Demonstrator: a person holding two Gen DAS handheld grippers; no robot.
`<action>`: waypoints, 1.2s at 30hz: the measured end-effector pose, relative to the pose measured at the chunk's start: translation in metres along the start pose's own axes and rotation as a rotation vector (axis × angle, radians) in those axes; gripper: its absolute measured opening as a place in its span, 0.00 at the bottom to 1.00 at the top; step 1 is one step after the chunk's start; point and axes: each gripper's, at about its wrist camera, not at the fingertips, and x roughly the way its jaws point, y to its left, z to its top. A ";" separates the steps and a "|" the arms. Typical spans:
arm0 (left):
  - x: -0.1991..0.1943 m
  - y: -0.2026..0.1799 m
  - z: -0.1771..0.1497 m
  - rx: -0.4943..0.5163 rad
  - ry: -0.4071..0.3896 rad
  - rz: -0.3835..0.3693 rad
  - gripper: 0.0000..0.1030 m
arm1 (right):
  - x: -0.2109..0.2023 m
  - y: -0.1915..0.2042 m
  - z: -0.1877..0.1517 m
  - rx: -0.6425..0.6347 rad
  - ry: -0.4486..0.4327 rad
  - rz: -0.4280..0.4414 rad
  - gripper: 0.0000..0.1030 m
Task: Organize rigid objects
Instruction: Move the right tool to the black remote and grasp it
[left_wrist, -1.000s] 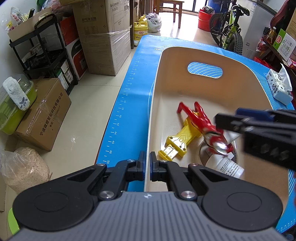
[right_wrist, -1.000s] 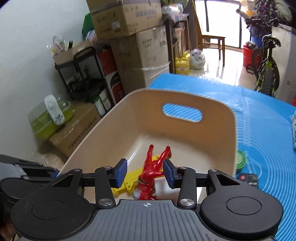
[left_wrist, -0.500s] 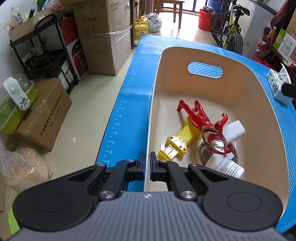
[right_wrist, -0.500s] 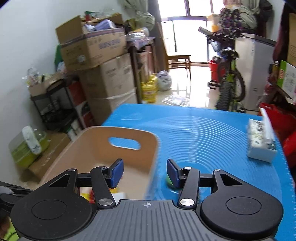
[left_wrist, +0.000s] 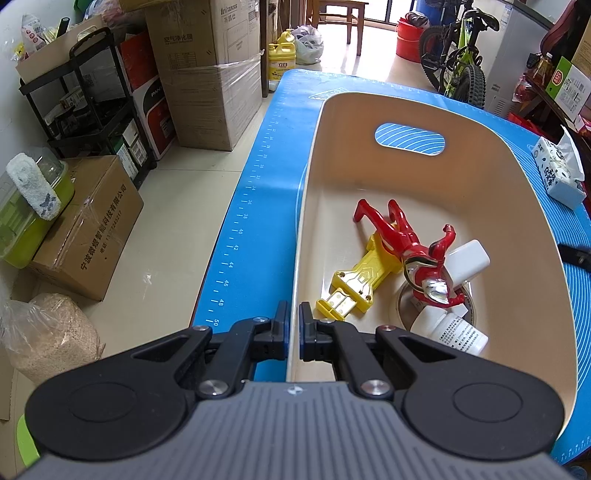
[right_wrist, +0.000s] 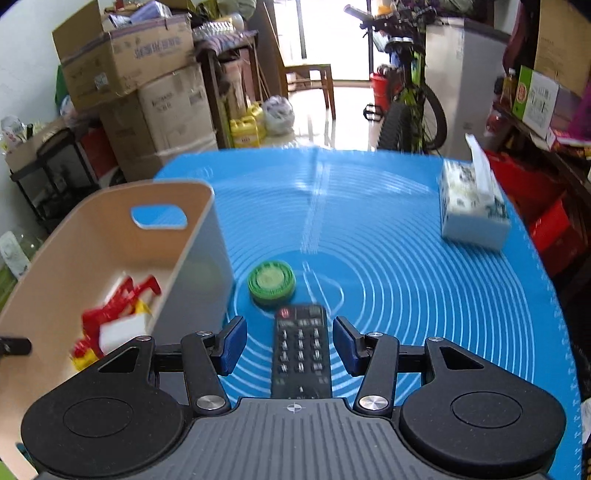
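A beige bin (left_wrist: 524, 206) stands on the blue mat. Inside lie a red toy figure (left_wrist: 410, 247), a yellow toy piece (left_wrist: 354, 284), a white block (left_wrist: 467, 260), a white bottle (left_wrist: 450, 332) and a round metal lid (left_wrist: 471, 295). My left gripper (left_wrist: 292, 328) is shut on the bin's near rim. My right gripper (right_wrist: 290, 341) is open above the mat, its fingers either side of a black remote control (right_wrist: 300, 354). A green round lid (right_wrist: 271, 282) lies just beyond the remote. The bin also shows in the right wrist view (right_wrist: 110, 236), left of the gripper.
A tissue box (right_wrist: 472, 206) sits on the mat (right_wrist: 406, 258) at the far right. Cardboard boxes (left_wrist: 207, 74), a black shelf (left_wrist: 85, 96) and a bicycle (left_wrist: 458, 59) stand on the floor around the table. The table's left edge runs beside the bin.
My right gripper left the red figure in the bin, pulled out and swung right. It now hovers open over the remote control. My left gripper has not moved.
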 end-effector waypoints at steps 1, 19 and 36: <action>0.000 0.000 0.000 0.000 0.000 0.000 0.05 | 0.003 0.000 -0.004 -0.001 0.006 -0.003 0.60; 0.000 0.000 0.000 0.000 0.000 0.000 0.05 | 0.043 -0.005 -0.065 0.022 -0.022 -0.037 0.62; 0.001 -0.001 0.000 0.000 0.000 0.000 0.06 | 0.041 0.006 -0.079 -0.076 -0.111 -0.077 0.52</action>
